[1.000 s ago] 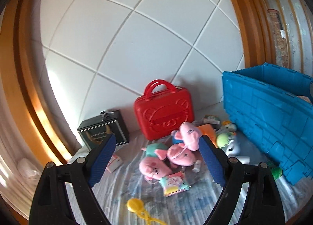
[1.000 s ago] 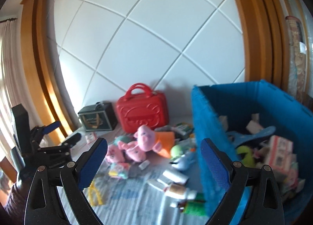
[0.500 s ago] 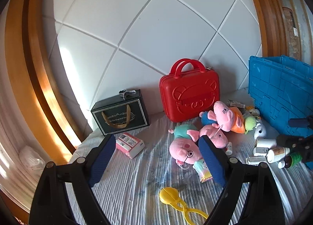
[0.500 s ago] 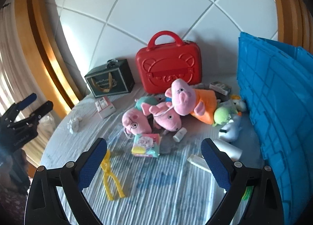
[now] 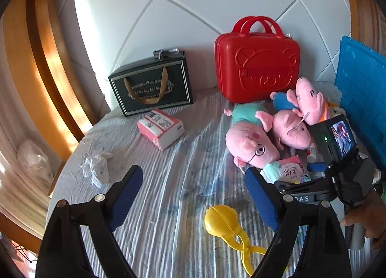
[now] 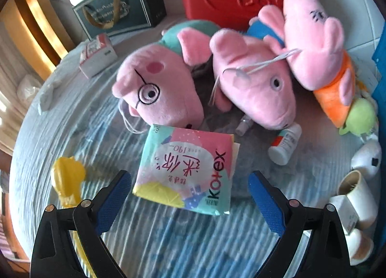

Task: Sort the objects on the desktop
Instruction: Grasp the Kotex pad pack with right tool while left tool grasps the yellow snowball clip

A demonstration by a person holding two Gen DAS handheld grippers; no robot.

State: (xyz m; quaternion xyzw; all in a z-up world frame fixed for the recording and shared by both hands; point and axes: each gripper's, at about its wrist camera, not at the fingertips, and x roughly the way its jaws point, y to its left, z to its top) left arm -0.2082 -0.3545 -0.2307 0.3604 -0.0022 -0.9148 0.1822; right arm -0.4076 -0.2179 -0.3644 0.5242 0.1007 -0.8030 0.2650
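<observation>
My right gripper (image 6: 189,189) is open, its blue pads either side of a pastel Kotex pack (image 6: 185,169) lying flat on the striped cloth. Behind the pack lie three pink pig plush toys (image 6: 159,92), (image 6: 253,84), (image 6: 313,43). My left gripper (image 5: 193,196) is open and empty above bare cloth, with a yellow plastic toy (image 5: 225,223) between its fingers. The right gripper's body and camera (image 5: 337,140) show at the right of the left wrist view, over the Kotex pack (image 5: 287,173).
A red case (image 5: 258,65) and a dark gift box (image 5: 154,84) stand at the back wall. A pink and white packet (image 5: 161,128) and crumpled tissue (image 5: 96,167) lie left. A blue crate (image 5: 361,89) stands right. A small bottle (image 6: 284,142) and white containers (image 6: 349,196) lie right.
My right gripper has moved forward and down onto the Kotex pack. My left gripper has swung left, so the crate has slid toward the right edge.
</observation>
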